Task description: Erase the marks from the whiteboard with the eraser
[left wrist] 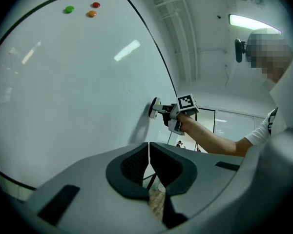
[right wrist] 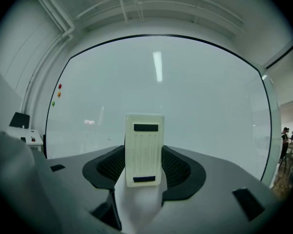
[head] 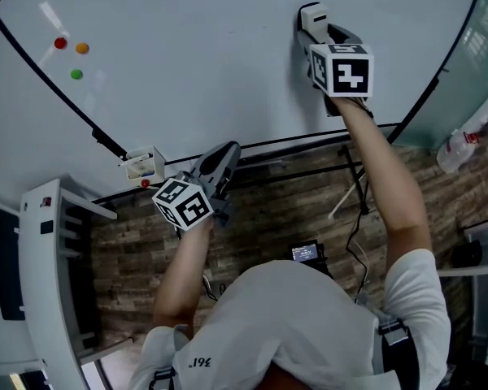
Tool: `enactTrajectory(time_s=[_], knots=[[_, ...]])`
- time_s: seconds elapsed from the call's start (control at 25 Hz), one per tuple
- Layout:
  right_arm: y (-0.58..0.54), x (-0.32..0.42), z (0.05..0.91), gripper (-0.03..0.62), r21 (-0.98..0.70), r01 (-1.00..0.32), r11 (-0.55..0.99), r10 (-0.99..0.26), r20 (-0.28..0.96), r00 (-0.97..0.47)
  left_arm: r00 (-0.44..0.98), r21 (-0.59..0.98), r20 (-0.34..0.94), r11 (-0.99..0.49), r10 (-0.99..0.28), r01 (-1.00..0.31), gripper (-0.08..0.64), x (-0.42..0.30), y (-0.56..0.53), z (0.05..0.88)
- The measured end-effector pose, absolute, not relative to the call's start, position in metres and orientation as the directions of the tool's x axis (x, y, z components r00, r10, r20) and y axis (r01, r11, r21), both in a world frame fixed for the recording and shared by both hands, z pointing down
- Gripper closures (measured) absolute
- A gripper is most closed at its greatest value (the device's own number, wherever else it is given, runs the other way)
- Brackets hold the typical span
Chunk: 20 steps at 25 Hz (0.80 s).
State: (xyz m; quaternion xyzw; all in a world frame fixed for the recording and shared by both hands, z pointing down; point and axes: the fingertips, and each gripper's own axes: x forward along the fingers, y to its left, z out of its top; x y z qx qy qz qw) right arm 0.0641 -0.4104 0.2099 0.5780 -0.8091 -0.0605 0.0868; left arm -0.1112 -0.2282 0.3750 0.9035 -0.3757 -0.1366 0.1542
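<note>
Between the jaws of the right hand-held gripper (right wrist: pixel 144 162) stands the eraser (right wrist: pixel 144 147), a cream-white block with two dark bars on its back. The jaws are clamped on its long sides, and it is upright. Its far face lies against the whiteboard (right wrist: pixel 185 96), and the left gripper view shows it touching the surface with a soft shadow beneath. The person's right arm (head: pixel 386 177) reaches out straight behind that hand-held gripper.

Well below and to the left of it, the left hand-held gripper (head: pixel 221 162) hangs off the whiteboard's lower edge, above a wood-plank floor (head: pixel 285 214). Its jaws are brought together with only a thin slit between the pads and nothing held. It points up toward the board.

Just to the left of the left hand-held gripper, a small white box (head: pixel 142 166) sits on the board's black frame. Far to the left of the right hand-held gripper, three round magnets cluster near the board's edge: red (head: pixel 60 43), orange (head: pixel 82 48) and green (head: pixel 76 75).
</note>
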Motion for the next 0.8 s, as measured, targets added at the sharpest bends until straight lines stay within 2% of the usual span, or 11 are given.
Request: enactTrajectory(time_s=[0.64,0.8], knots=[[-0.382,-0.139,0.221,0.341,0.257,-0.832,0.491,-0.87,0.095,-0.484,0.58,0.391,-0.15,-0.587,-0.801,-0.709,0.552,-0.21,-0.195,0.378],[-0.377,-0.18,0.222,0.341,0.312,-0.812,0.493,-0.867,0.103,-0.487,0.552,0.401,-0.147,-0.559,-0.821,-0.725,0.551,-0.23,-0.187,0.381]])
